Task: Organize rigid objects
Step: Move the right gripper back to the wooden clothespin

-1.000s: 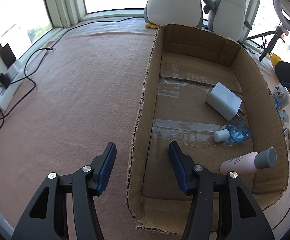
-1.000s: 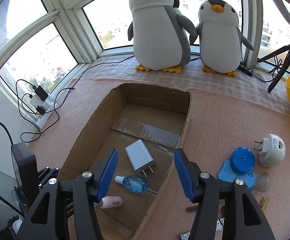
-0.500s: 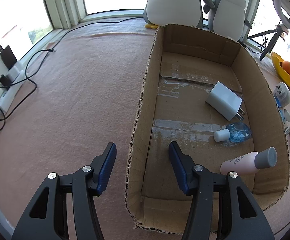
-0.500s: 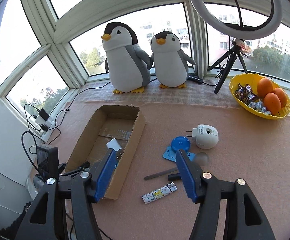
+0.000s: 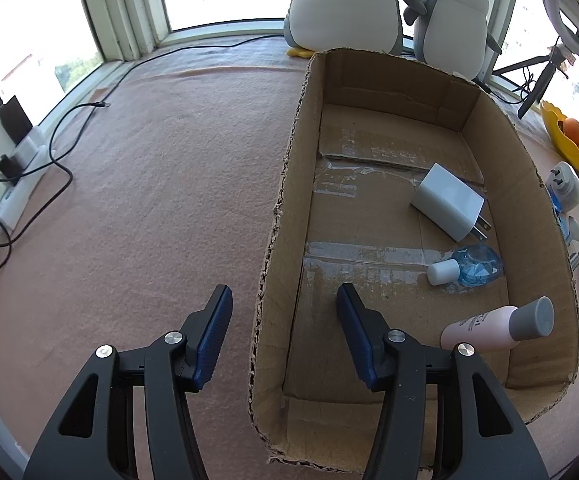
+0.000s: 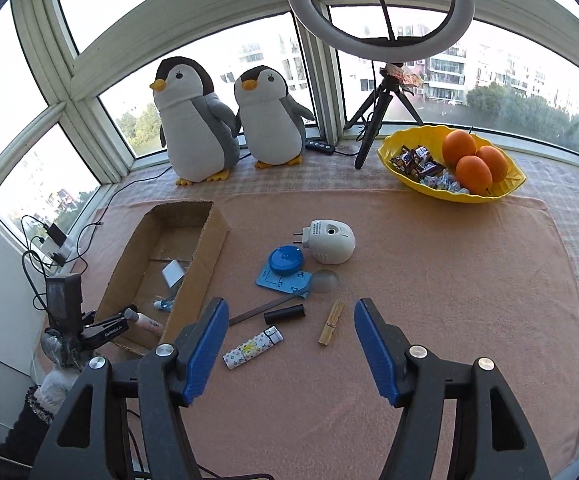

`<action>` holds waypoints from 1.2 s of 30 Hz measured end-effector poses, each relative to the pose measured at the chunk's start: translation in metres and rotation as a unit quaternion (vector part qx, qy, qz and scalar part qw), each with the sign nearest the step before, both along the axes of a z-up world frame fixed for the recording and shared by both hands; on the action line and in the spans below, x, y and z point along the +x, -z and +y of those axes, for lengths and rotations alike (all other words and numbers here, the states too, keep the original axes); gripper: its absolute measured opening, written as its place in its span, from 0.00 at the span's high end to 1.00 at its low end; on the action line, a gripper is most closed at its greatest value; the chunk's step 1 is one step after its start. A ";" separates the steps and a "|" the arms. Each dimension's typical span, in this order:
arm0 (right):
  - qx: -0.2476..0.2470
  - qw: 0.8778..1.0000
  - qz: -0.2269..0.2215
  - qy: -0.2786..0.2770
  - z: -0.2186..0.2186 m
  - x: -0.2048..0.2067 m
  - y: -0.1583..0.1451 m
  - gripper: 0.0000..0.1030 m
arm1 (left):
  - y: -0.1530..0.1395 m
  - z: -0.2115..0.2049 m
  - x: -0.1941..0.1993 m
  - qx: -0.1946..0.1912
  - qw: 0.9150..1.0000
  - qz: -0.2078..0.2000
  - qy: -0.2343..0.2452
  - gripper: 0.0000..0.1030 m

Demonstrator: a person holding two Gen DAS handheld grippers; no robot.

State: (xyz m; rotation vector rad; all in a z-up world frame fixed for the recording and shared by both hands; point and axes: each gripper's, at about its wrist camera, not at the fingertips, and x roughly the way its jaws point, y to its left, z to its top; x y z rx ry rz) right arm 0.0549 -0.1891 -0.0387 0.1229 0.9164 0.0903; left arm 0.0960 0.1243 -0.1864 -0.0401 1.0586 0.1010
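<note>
Cardboard box (image 6: 209, 248): sat left of the loose stuff, already held a white charger (image 5: 447, 202), blue bottle (image 5: 475, 266) and pink bottle (image 5: 489, 326)
Progress: maybe a third done imo
Left to sort: lighter (image 6: 253, 347), black tube (image 6: 284, 313), clothespin (image 6: 330, 322), blue disc (image 6: 285, 260), plug-in light (image 6: 331, 241), all on the cloth
Left gripper (image 5: 283, 330): jaws straddled the box wall without pinching, held nothing
Right gripper (image 6: 287, 342): empty, jaws opening above the clutter
Yellow bowl (image 6: 509, 188): oranges, candy

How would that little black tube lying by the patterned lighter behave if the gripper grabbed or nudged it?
The black tube looks like a smooth, rigid cylinder lying on its side, so a nudge would probably roll it across the towel. It seems small and light. Its glossy surface may slip between the pads.
</note>
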 end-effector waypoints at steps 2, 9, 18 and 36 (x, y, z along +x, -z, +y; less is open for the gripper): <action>-0.001 1.000 0.005 0.009 -0.004 0.001 0.014 0.40 | 0.000 0.000 0.000 -0.001 1.000 0.000 -0.001 0.48; 0.010 0.998 0.046 0.041 -0.020 0.021 0.064 0.41 | 0.000 0.000 0.001 -0.003 1.000 0.000 -0.003 0.48; 0.044 0.991 0.115 0.054 -0.030 0.052 0.116 0.60 | 0.000 0.000 0.001 -0.001 1.000 0.000 -0.006 0.48; 0.006 0.983 0.176 0.047 -0.023 0.083 0.162 0.81 | 0.000 0.001 0.000 -0.002 1.000 0.000 -0.007 0.48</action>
